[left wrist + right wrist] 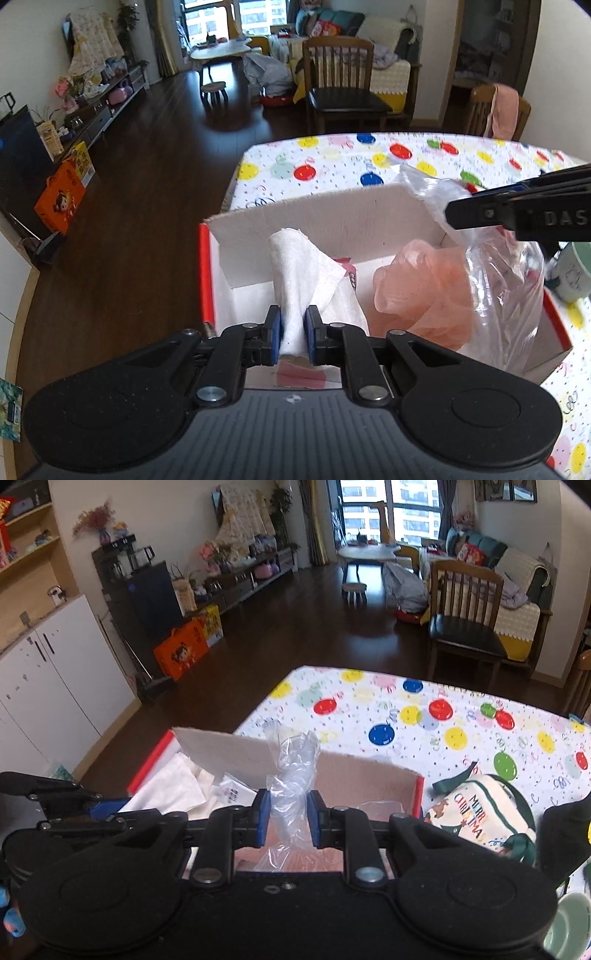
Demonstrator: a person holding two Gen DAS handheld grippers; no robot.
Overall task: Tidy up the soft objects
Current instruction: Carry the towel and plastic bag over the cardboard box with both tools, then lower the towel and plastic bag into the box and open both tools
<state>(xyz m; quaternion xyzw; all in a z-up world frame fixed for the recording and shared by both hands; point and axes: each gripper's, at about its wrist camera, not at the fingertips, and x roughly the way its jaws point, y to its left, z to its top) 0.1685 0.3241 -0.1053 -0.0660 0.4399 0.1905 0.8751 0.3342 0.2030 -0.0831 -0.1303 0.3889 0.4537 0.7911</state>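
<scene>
Left tool (293, 332): black plastic body with ribbed housing, blue pads, jaws narrow and clamped on a white cloth (306, 284). The cloth is soft, with a fine quilted texture, folded into a loose roll that stands up out of the tool over the box.

Right tool (284, 818): same build, blue pads, jaws narrow and pinching the gathered neck of a clear plastic bag (293, 768). The bag is thin, crinkled film. In the left wrist view the bag (506, 280) hangs down into the box below the right tool (452, 214), whose side reads "DAS", the rest cut off.

Cardboard box (332, 218): rectangular, open-topped, white inside, red outer edges, plain grey-brown flap raised at the far wall. It stands at the near corner of the table.

Pink mesh puff (421, 295): salmon-coloured, gauzy, ruffled, lying inside the box just beside the white cloth and against the bag.

Table (461, 716): covered with a white cloth printed with red, blue, yellow and green balloon-like dots and small squiggles.

Canvas tote (487, 812): cream fabric with dark green straps and trim, lying on the table right of the box, printed "MERRY CHRISTMAS" in mixed colours, partly hidden.

Pale green bowl (569, 926): smooth, round-rimmed, at the lower right edge.
</scene>
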